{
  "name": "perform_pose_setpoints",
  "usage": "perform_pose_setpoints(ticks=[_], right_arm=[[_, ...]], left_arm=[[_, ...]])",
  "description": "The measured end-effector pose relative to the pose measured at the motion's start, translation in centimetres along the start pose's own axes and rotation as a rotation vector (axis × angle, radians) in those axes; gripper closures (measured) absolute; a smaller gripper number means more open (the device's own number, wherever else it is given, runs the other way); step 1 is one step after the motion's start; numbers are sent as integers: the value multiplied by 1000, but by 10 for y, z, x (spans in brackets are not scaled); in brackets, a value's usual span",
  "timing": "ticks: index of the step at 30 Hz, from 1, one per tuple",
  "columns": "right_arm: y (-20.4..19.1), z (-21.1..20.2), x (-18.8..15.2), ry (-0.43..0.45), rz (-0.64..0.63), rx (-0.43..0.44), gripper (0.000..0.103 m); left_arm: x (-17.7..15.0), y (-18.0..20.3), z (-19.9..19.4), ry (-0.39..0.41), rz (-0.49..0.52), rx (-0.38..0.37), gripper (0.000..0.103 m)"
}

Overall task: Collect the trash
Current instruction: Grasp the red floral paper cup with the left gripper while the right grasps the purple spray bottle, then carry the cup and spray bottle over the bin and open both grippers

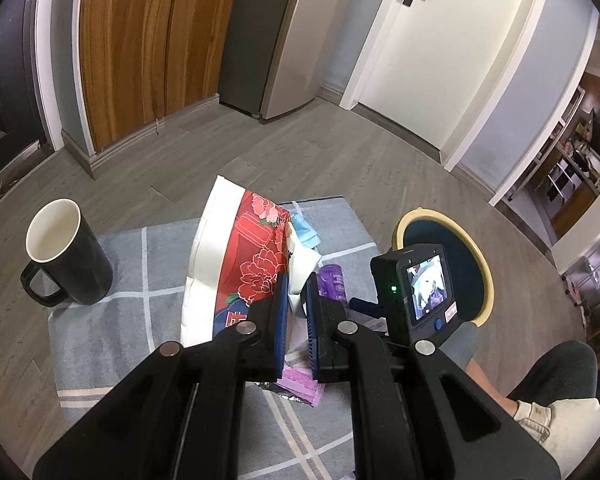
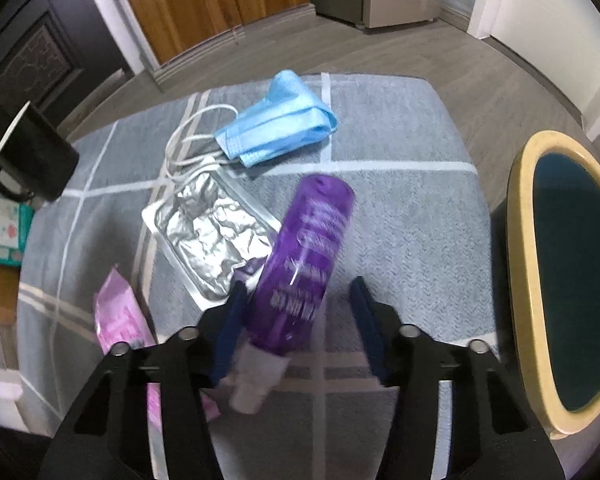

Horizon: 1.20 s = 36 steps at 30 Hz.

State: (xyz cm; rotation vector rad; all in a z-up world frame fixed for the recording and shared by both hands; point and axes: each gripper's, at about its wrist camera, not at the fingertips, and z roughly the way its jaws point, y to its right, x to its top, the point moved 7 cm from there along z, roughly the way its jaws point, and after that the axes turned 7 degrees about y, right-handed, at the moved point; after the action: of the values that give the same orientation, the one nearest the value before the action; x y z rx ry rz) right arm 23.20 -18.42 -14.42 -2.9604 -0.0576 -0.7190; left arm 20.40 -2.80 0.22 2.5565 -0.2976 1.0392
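Left wrist view: the left gripper [image 1: 297,300] has its blue pads drawn close, pinching the white edge of a red, flower-printed paper bag [image 1: 246,264] that stands upright on the grey checked cloth-covered table [image 1: 112,320]. A black mug with a white inside [image 1: 62,256] stands at the table's left edge. A round bin with a cream rim and dark liner [image 1: 466,264] sits on the floor to the right, just beyond the other gripper's camera unit [image 1: 416,288].

Right wrist view: the right gripper [image 2: 300,320] is spread wide, its pads either side of a purple, clear plastic bottle [image 2: 304,264] lying tilted on the cloth, white cap towards the camera; the left pad looks to be touching it, the right is apart. Beyond lie a crumpled silver foil pouch [image 2: 210,236] and a blue surgical mask [image 2: 278,124]. A pink wrapper [image 2: 118,320] lies at the left.
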Motion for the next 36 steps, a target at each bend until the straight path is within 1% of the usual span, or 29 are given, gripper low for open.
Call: perform_pose_setpoints(ticks=[3,4,5,10,15,21,26,30,36], right_arm=[[4,-2,-3,-7,-34,-6,62],[5,-3,-5,-9,-46,-6,68],[5,-4,-7,-11,-57,-5,70],[10,-11,-16,-13,-107,10,70],[20,-21,-17,0,-82,40,70],[37,-49,-9,57,-39,74,70],[52,-74,-3,112,-15,82,70],[71,-97,-1,155,14,84,70],[103,-125,-3,209,73,76,70]], left_arm=[[-3,1,2,-6,6,0,95],[-3,1,2,-8,6,0,95],[-3,2,3,-10,6,1,95],[-4,4,9,-21,5,-3,95],[-7,9,15,-32,3,-11,95],[-7,18,21,-40,9,-26,95],[-7,28,27,-49,12,-42,95],[-8,41,36,-63,20,-58,95],[-9,71,52,-86,49,-94,95]])
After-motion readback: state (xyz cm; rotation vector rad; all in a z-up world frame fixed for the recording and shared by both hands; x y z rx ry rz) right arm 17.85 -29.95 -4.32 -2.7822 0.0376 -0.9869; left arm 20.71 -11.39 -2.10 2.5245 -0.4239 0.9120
